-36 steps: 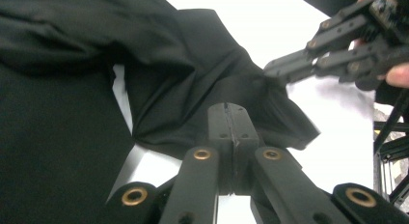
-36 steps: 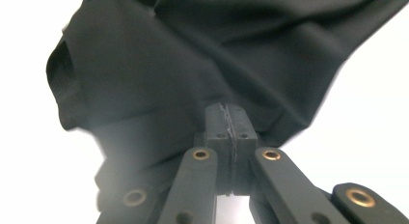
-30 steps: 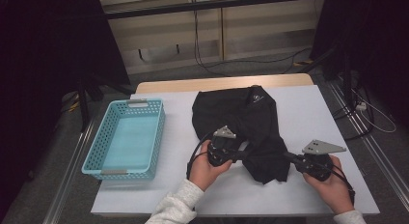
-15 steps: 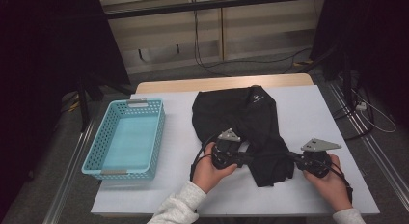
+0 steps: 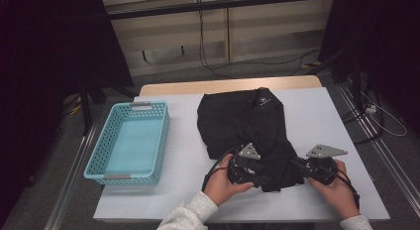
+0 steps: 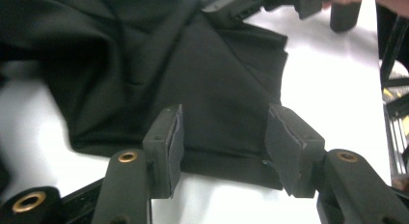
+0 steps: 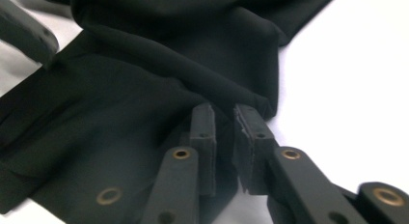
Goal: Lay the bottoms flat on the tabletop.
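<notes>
At about nine o'clock on your worktop [image 5: 322, 116] sits the light blue basket [image 5: 130, 143], its long side running away from you, well apart from everything else. Right of it, near the middle and running down toward six o'clock, lies the black garment [image 5: 245, 126], folded into a rough rectangle with a small pale logo near its far edge at twelve o'clock. Its near end narrows into a bunched flap between your two hands.

Your left tongs [image 5: 257, 176] lie low at the garment's near-left edge, at roughly seven o'clock of the cloth. In the left gripper view, the left tongs [image 6: 222, 142] have just been opening: the two pads stand clearly apart, the hem of the garment [image 6: 212, 89] lies flat on the worktop between them, and neither pad presses on it.

Your right tongs [image 5: 299, 166] point in from about four o'clock of the cloth, at its near-right corner. In the right gripper view, the right tongs [image 7: 224, 132] have just started to part; only a narrow gap separates the pads, and a rolled fold of the garment [image 7: 144, 89] runs right up to their tips. Whether the pads pinch that fold, you cannot tell from here.
</notes>
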Action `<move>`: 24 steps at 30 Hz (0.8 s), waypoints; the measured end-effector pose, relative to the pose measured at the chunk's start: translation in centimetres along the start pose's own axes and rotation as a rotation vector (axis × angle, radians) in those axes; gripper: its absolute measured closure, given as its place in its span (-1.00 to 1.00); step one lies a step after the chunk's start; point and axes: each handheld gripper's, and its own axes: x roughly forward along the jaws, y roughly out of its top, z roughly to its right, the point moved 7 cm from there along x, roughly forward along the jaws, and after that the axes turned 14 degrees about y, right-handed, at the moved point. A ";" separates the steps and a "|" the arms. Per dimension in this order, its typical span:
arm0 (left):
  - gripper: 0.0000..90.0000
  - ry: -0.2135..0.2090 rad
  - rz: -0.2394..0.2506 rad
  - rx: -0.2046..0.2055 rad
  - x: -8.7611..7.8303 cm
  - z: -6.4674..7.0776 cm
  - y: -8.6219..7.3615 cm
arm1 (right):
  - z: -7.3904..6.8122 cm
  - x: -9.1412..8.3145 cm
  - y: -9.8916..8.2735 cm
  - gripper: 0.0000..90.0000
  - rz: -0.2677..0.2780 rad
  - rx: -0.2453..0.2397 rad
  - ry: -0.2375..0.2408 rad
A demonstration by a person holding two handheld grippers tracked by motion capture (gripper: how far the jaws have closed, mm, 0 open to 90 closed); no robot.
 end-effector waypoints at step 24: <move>1.00 -0.030 -0.043 -0.050 -1.9 -0.1 0.1 | -1.5 -3.9 -0.6 0.10 0.065 0.042 -0.001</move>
